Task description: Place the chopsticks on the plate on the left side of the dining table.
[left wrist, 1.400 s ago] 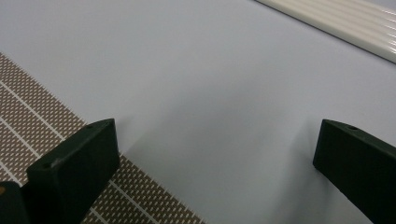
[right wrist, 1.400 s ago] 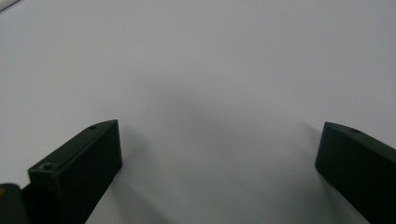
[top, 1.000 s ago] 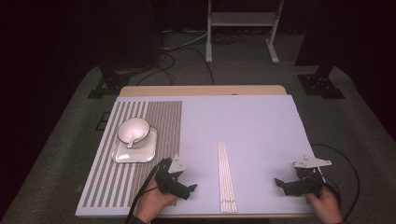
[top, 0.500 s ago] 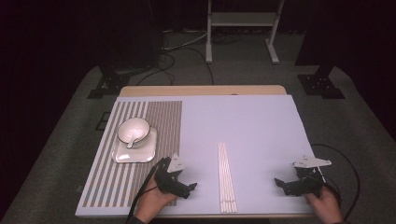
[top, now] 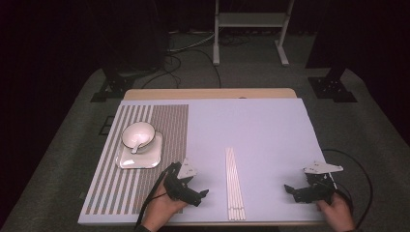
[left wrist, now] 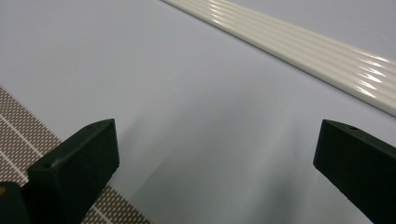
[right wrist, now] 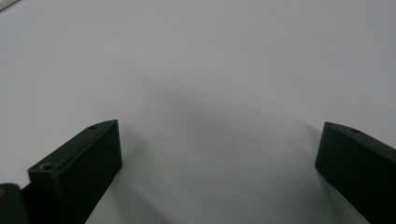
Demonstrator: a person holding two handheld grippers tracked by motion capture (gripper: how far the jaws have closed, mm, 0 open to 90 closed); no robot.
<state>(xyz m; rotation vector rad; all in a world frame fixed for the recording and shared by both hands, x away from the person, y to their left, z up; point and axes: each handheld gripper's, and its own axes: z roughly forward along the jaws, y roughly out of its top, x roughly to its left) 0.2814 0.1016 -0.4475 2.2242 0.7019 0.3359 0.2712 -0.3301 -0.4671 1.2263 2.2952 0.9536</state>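
Chopsticks point(top: 234, 181) lay bundled side by side on the pale sheet point(top: 251, 130) covering the counter, running away from the person, between the two hands and nearer the left; in the left gripper view they crossed the upper right as a glossy cream band point(left wrist: 299, 46). Left hand-held gripper point(top: 204, 194) sat low beside them with jaws spread wide and nothing between; right hand-held gripper point(top: 288, 188) rested well apart near the right edge, jaws likewise wide and empty, aimed at bare sheet. Bowl point(top: 138, 135) with a spoon point(top: 136, 145) stood on a small tray point(top: 140, 158) over the striped mat point(top: 145, 145), far-left of the left hand. Judged from this, the step was a reach for the sticks; done well, the left gripper should swing across their width, straddle a pair near the near ends rather than the whole bundle, and close slowly; glossy sticks may slip or roll, so a low, square approach seems wise.
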